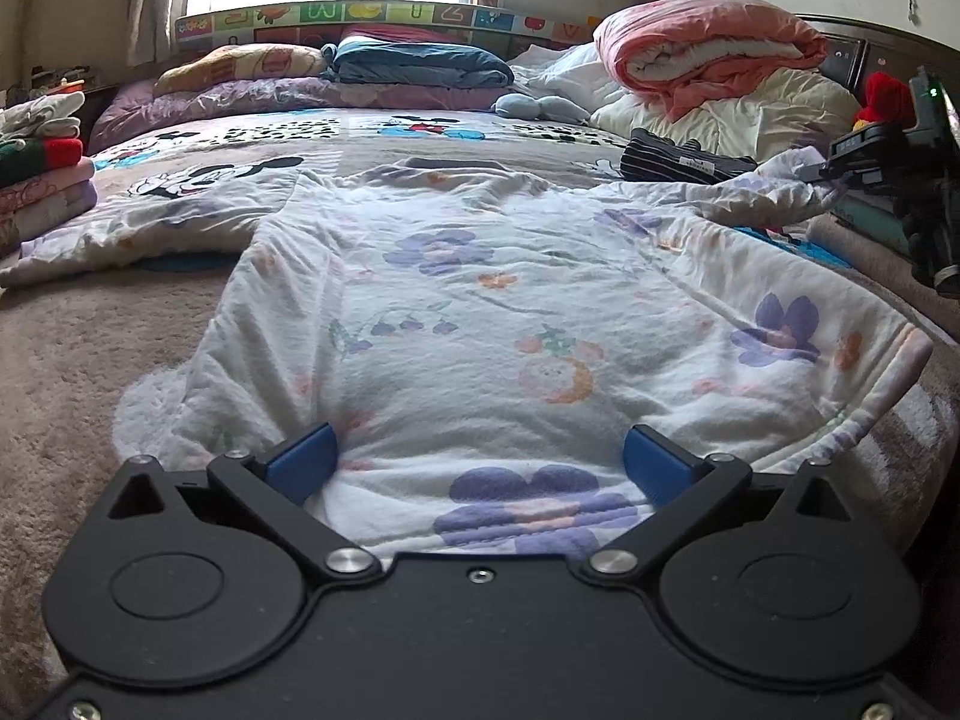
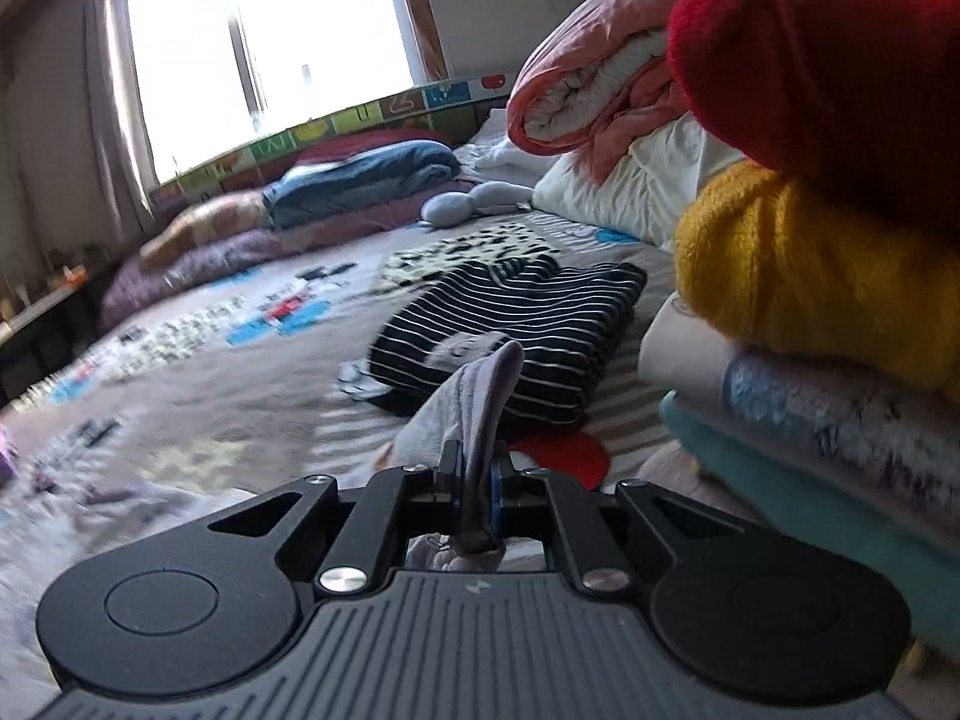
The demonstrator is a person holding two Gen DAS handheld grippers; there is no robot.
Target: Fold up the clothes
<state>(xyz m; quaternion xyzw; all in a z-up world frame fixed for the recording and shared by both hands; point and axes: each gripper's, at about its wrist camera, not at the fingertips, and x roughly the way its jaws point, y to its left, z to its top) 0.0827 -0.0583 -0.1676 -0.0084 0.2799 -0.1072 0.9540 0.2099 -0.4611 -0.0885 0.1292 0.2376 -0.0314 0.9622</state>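
A white shirt with purple and orange flowers lies spread flat on the bed, hem toward me. My left gripper stands wide open over the hem; its blue pads flank a bulge of cloth without pinching it. At the far right my right gripper lifts the shirt's sleeve off the bed. In the right wrist view that gripper is shut on a pale lilac fold of the sleeve, which sticks up between the fingers.
A folded black-and-white striped garment lies beyond the sleeve. A stack of folded clothes rises close on the right; another stack sits at the left edge. A pink quilt, pillows and a blue blanket line the headboard.
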